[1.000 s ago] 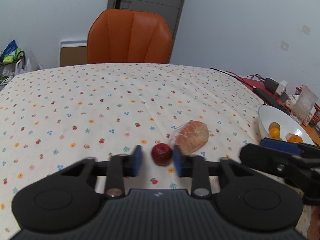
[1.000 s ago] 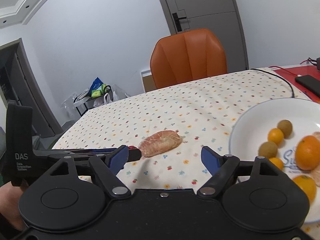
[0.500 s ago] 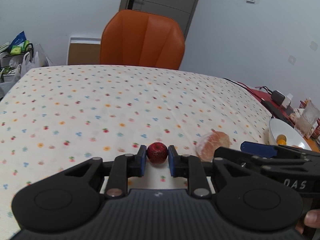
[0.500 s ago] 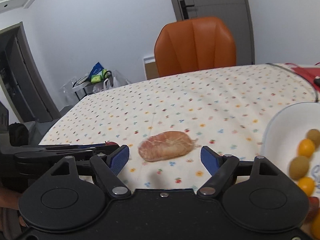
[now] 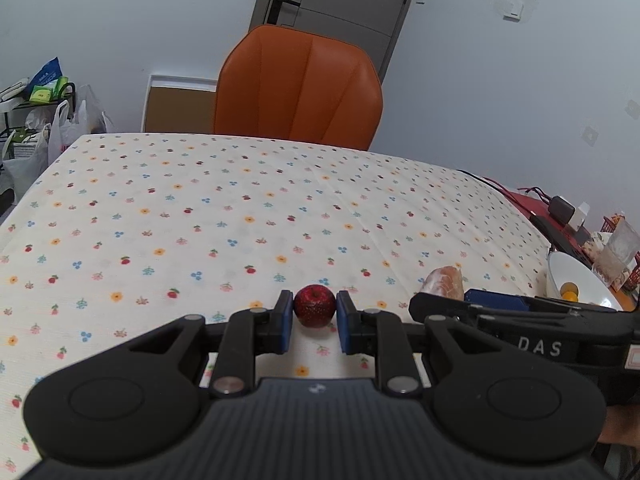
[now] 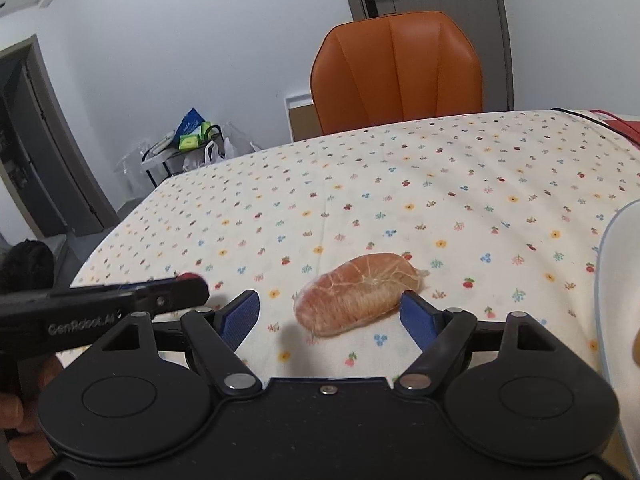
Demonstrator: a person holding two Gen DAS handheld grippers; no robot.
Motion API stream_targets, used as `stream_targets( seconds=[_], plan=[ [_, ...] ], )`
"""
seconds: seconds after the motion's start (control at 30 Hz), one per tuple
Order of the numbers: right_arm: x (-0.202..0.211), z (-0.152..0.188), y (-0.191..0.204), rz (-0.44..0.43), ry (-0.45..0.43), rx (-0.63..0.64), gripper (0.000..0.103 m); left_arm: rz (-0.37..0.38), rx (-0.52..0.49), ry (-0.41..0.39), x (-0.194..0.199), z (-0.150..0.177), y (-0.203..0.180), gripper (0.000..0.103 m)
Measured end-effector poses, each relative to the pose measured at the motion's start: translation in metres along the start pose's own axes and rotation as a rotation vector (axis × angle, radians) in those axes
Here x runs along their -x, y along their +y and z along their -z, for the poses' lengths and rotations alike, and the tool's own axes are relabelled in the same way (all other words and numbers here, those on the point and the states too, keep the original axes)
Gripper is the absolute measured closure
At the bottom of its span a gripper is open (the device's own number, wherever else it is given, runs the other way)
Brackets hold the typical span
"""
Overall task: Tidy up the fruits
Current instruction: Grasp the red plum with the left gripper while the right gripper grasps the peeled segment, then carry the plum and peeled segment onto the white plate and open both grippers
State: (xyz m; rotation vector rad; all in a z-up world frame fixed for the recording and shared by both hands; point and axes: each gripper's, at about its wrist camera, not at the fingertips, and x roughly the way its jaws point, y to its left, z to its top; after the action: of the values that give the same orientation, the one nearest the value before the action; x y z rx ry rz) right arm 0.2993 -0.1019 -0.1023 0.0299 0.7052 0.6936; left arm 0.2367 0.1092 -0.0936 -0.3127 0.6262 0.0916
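Note:
My left gripper is shut on a small dark red fruit, held between its blue pads just above the flowered tablecloth. A peeled orange-pink fruit segment wrapped in clear film lies on the cloth; in the left wrist view it shows partly behind the right gripper. My right gripper is open and empty, its blue pads standing either side of the wrapped fruit. The left gripper shows at the left of the right wrist view. A white bowl holds small orange fruits.
The bowl's rim fills the right edge of the right wrist view. An orange chair stands at the table's far side. A red mat with cables and a charger lies at the far right. Bags and a rack stand left of the table.
My left gripper closed on the red fruit and lifted it slightly. My right gripper swung left from the bowl to straddle the wrapped fruit.

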Motion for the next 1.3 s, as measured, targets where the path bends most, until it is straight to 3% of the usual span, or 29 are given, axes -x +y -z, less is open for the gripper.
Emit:
stream_targets(
  seconds=[0.23, 0.33, 0.4, 0.6, 0.97, 1.3],
  plan=[
    [-0.016, -0.005, 0.012, 0.040, -0.006, 0.073, 0.028, -0.005, 0.026, -0.004, -0.002, 0.000, 0.010, 0.082],
    [-0.020, -0.005, 0.017, 0.101, -0.013, 0.110, 0.040, -0.003, 0.028, 0.000, -0.003, 0.001, 0.011, 0.082],
    [-0.019, -0.004, 0.015, 0.133, -0.019, 0.117, 0.056, -0.002, 0.024, 0.002, -0.003, 0.002, 0.009, 0.082],
    [-0.004, -0.001, 0.004, 0.108, -0.015, 0.084, 0.067, -0.001, 0.009, -0.010, 0.003, 0.000, 0.002, 0.082],
    [0.038, 0.000, -0.005, 0.066, -0.080, 0.029, 0.068, 0.043, -0.044, -0.046, 0.022, -0.002, -0.036, 0.082],
    [0.091, -0.008, -0.020, 0.090, -0.170, 0.023, 0.068, 0.113, -0.101, -0.074, 0.033, -0.002, -0.083, 0.082]
  ],
)
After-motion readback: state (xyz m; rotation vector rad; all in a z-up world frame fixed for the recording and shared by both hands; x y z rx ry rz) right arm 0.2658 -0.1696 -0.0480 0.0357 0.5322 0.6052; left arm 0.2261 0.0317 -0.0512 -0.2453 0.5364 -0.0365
